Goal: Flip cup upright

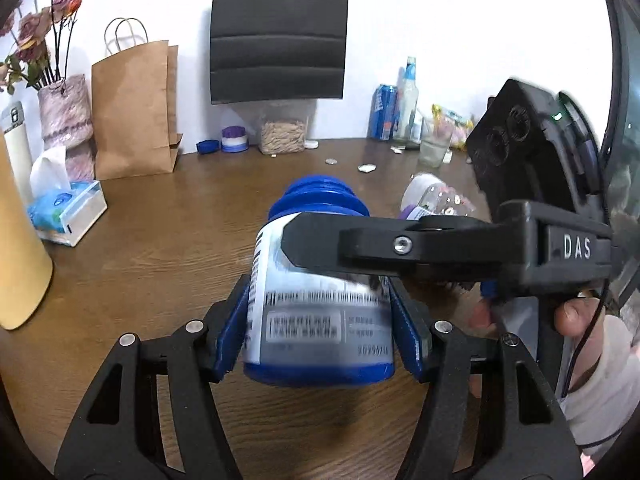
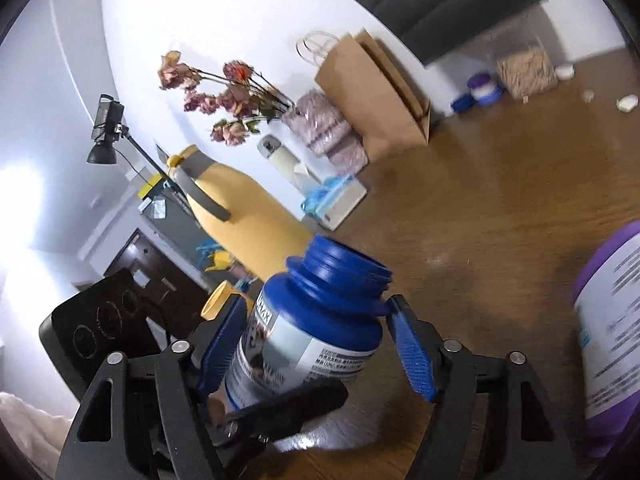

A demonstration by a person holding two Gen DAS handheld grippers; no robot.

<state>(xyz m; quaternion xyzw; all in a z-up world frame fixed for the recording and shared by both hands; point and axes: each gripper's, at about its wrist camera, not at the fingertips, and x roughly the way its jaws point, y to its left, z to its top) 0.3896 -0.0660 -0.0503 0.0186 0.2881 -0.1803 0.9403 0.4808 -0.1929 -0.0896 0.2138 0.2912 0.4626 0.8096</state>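
Observation:
A blue bottle [image 1: 320, 320] with a white label and an open, capless mouth is held off the wooden table [image 1: 160, 240]. My left gripper [image 1: 320, 330] is shut on its body, one blue pad on each flank, with the mouth pointing away from the camera. My right gripper [image 2: 316, 348] straddles the same blue bottle [image 2: 312, 340] near its shoulder. Its left pad touches the label, and a narrow gap shows at its right pad. In the left wrist view one black right-gripper finger lies across the top of the bottle. A hand [image 1: 572, 316] grips that tool.
A purple-capped bottle [image 1: 432, 200] lies on the table to the right and looms at the edge of the right wrist view [image 2: 608, 340]. A tissue box [image 1: 68, 212], yellow flask [image 1: 20, 240], paper bag [image 1: 132, 108] and vase stand at left. A glass [image 1: 432, 148] and can stand at back right.

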